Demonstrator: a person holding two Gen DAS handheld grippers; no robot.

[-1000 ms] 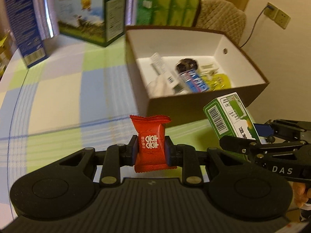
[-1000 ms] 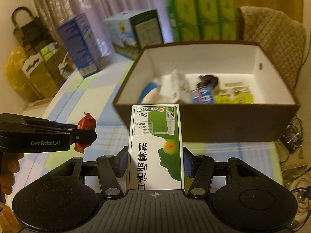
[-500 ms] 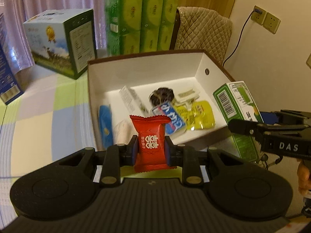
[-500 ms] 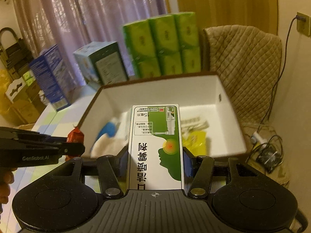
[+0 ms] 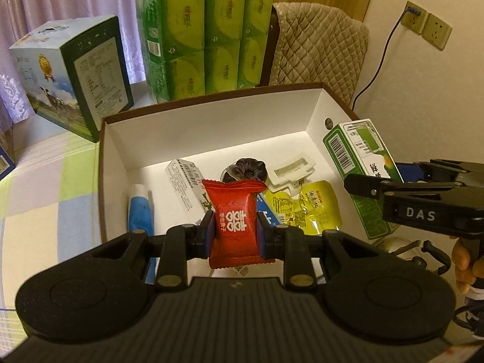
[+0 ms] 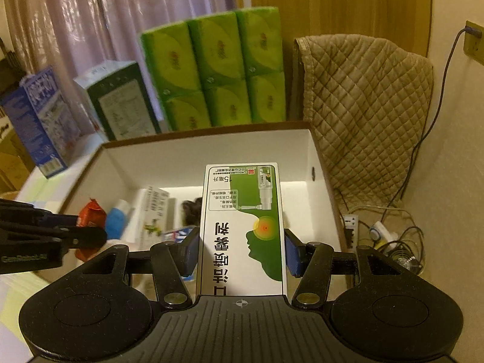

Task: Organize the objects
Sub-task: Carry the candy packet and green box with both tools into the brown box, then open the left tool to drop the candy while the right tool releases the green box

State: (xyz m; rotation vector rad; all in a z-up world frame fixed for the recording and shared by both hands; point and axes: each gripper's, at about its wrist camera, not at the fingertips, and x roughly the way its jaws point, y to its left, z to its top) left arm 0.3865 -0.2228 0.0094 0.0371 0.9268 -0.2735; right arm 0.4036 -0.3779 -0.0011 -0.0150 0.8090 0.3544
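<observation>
Both my tongs over the open box on the surface

My left tongs [image 5: 236,230] hold a candy packet [image 5: 234,227] above the box [image 5: 211,127]; my right tongs [image 6: 242,251] hold a carton [image 6: 242,230] at its right wall. In the box, a tube [image 5: 140,208] lies left, a pouch [image 5: 302,208] right, a clip [image 5: 292,172] behind it. Tissue packs [image 5: 205,33] stand behind the box, a chair [image 5: 317,54] to their right.

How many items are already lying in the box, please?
6 visible: a blue tube at left, a white carton, a dark round thing at back, a white clip, a yellow pouch, and a blue-white packet behind the candy. More may be hidden.
</observation>
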